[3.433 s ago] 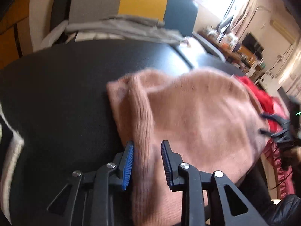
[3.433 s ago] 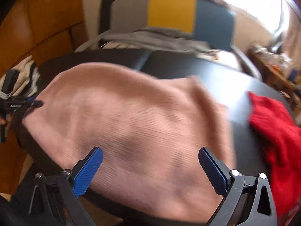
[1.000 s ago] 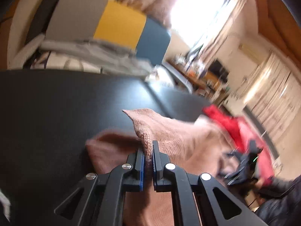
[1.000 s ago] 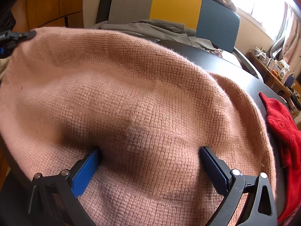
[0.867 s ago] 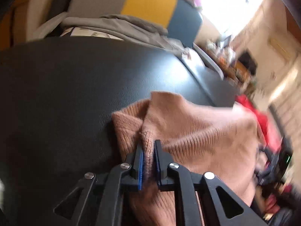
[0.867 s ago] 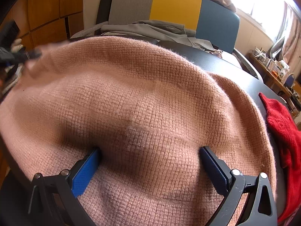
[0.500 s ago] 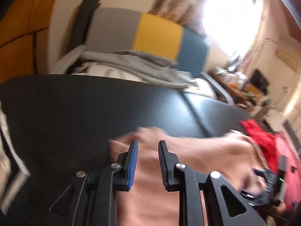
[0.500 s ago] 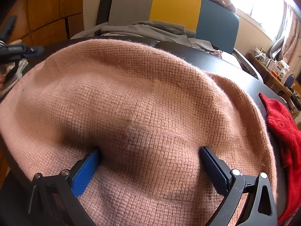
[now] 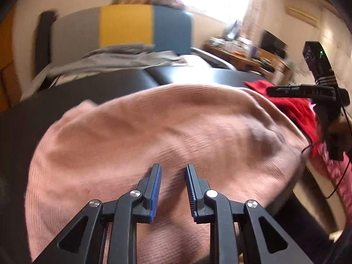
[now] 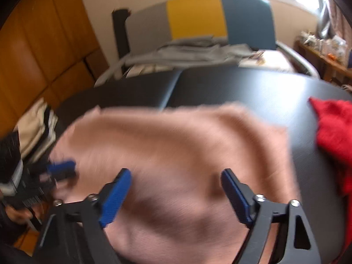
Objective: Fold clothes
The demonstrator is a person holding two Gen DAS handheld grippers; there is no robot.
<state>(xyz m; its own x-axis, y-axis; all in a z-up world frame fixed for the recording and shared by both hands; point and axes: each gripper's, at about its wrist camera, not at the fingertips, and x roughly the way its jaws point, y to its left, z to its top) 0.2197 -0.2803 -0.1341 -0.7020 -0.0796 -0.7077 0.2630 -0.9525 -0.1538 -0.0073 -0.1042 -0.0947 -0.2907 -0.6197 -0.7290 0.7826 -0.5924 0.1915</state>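
Note:
A pink knit sweater (image 9: pixel 167 132) lies folded over on the black table (image 9: pixel 88 88); it also fills the middle of the right wrist view (image 10: pixel 176 149). My left gripper (image 9: pixel 173 171) hovers over its near part with the jaws a little apart and nothing between them. My right gripper (image 10: pixel 176 176) is wide open above the sweater's near edge and empty. The left gripper shows at the left of the right wrist view (image 10: pixel 61 167), and the right gripper's body shows at the right of the left wrist view (image 9: pixel 319 92).
A red garment (image 10: pixel 330 127) lies on the table to the right of the sweater, also seen in the left wrist view (image 9: pixel 292 107). A grey, yellow and blue chair (image 10: pixel 198 19) with grey clothes (image 10: pixel 187 50) stands behind the table. Folded clothes (image 10: pixel 37 127) lie at the left.
My left gripper let go of the sweater's edge and opened, then moved over the middle of the cloth. My right gripper lifted off the sweater and drew back. The sweater now lies flatter.

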